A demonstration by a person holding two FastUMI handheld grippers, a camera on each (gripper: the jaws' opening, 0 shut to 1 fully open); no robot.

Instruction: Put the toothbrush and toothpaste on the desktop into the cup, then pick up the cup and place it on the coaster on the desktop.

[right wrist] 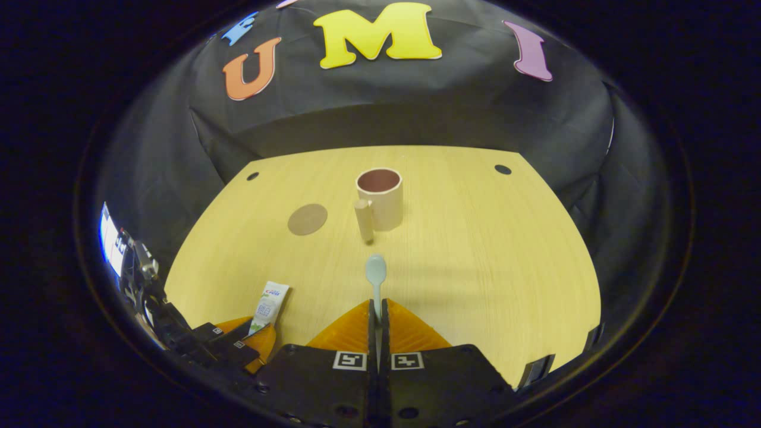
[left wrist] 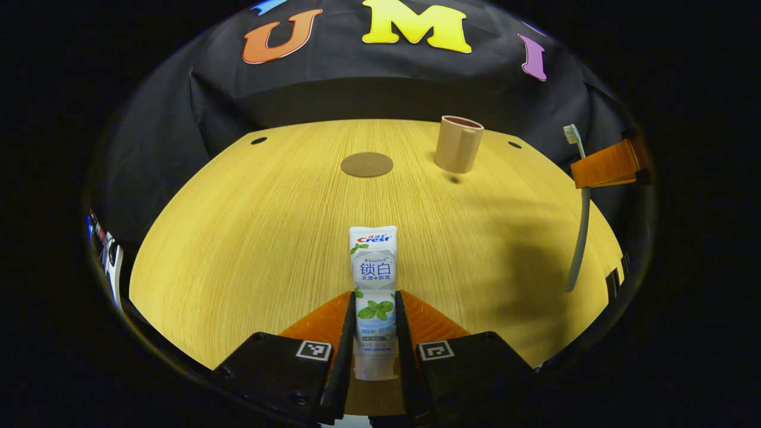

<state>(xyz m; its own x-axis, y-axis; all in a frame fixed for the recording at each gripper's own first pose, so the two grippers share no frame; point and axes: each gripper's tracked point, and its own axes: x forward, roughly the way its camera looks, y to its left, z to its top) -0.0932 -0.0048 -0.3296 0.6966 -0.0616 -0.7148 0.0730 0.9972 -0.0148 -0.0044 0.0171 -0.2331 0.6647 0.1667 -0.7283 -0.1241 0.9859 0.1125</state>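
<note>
A white toothpaste tube [left wrist: 374,279] lies lengthwise between the fingers of my left gripper [left wrist: 376,295], which is shut on its lower half just above the wooden desktop [left wrist: 250,238]. My right gripper [right wrist: 377,304] is shut on a pale toothbrush [right wrist: 376,273], whose head sticks out forward. In the left gripper view the toothbrush [left wrist: 581,232] hangs upright at the far right, held by the right gripper [left wrist: 603,166]. The tan cup [right wrist: 380,199] stands upright and open ahead of the right gripper, handle toward it. A round brown coaster [right wrist: 307,219] lies left of the cup.
The cup [left wrist: 458,144] and coaster [left wrist: 367,164] sit near the desk's far edge. Small dark holes [right wrist: 502,169] mark the far corners. The left gripper [right wrist: 250,336] with the tube [right wrist: 270,304] is at the near left. A device with a lit screen [right wrist: 110,241] stands off the desk's left side.
</note>
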